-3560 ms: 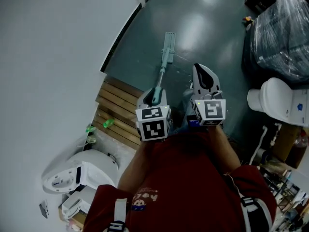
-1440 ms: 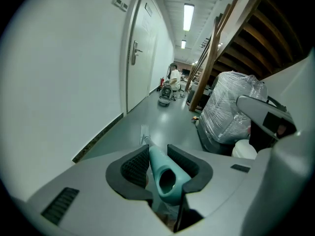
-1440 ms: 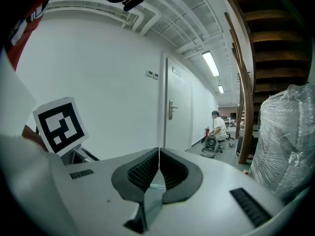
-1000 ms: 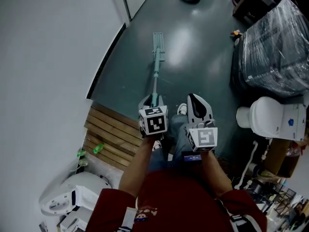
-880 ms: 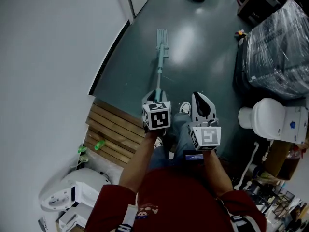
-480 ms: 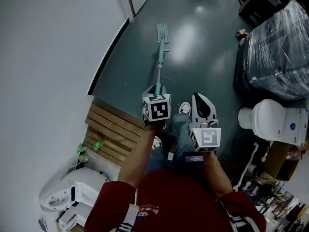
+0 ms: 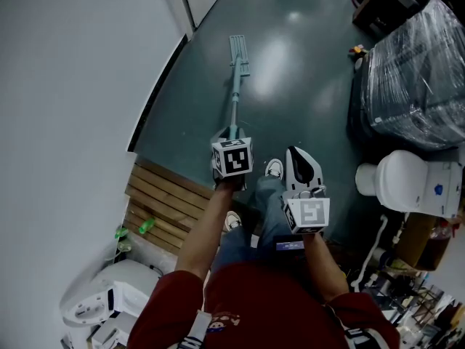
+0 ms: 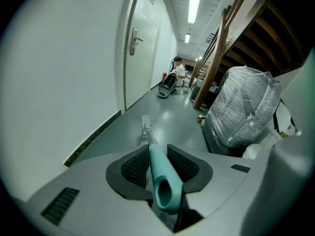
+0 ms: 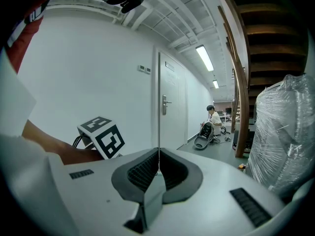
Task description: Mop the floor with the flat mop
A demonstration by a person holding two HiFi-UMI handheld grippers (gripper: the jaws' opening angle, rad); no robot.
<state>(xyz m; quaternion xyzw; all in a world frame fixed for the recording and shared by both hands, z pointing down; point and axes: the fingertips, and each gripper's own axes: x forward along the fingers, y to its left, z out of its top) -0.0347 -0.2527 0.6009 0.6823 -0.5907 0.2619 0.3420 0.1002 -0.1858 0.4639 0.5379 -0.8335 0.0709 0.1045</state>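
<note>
Fingers (image 8: 135, 167) of the left gripper (image 7: 231, 138), dark and ribbed, clamp the teal plastic handle of the long flat mop (image 7: 235, 97). The mop's narrow rectangular head lies flat on the glossy dark green floor (image 7: 312, 86), near the edge where the floor meets the white wall (image 7: 73, 86). The right gripper (image 7: 300, 162) hangs just beside the left one, its fingers (image 9: 142, 170) pressed together on nothing.

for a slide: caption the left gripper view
Left hand-held gripper shut on the teal mop handle, its flat head on the corridor floor.
</note>
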